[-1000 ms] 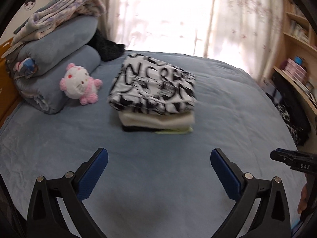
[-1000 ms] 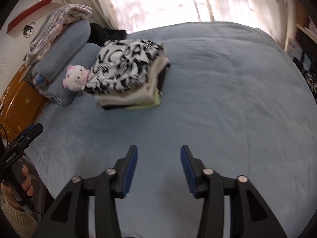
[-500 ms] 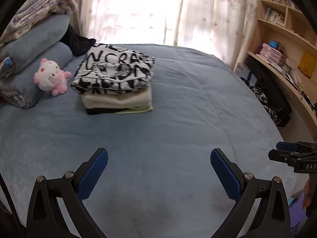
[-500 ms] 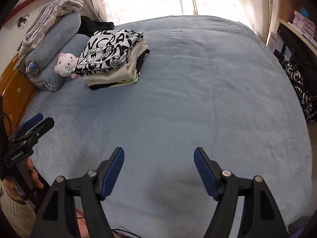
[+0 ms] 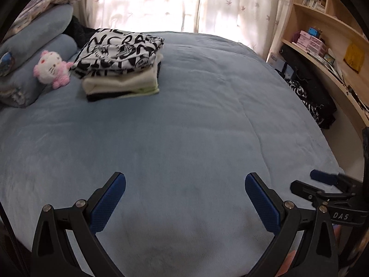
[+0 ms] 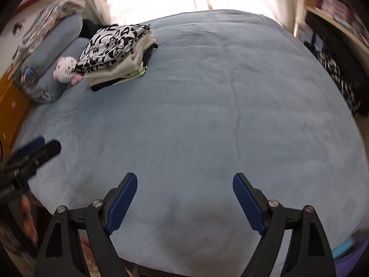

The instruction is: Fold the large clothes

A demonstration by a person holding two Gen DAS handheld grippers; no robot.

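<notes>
So the bed [image 5: 196, 120] with its blue fleece cover takes up nearly everything here, and most of it is bare, from the near edge all the way to the far edge under the curtains [image 5: 161, 2]. Loads of open room in the middle and along the right edge.

The stack of folded clothes [image 5: 120, 67] sits toward the bed's far left corner, black-and-white printed piece on top, cream one under it, dark and pale green layers at the bottom. It's just beside the pillows [image 5: 34, 46] and the pink plush toy [image 5: 52, 69], which lies between the two.

Both grippers hang over the near edge, well apart from the stack. The left gripper [image 5: 184, 198] is spread wide with nothing between its pads. The right gripper [image 6: 184, 198] has just been opening and is wide too, nothing in it.

The shelves [image 5: 322, 34] along the right side are cut off, and the dark patterned heap [image 5: 311, 101] on the floor there is hard to make out. The right wrist view is blurry at its edges.
</notes>
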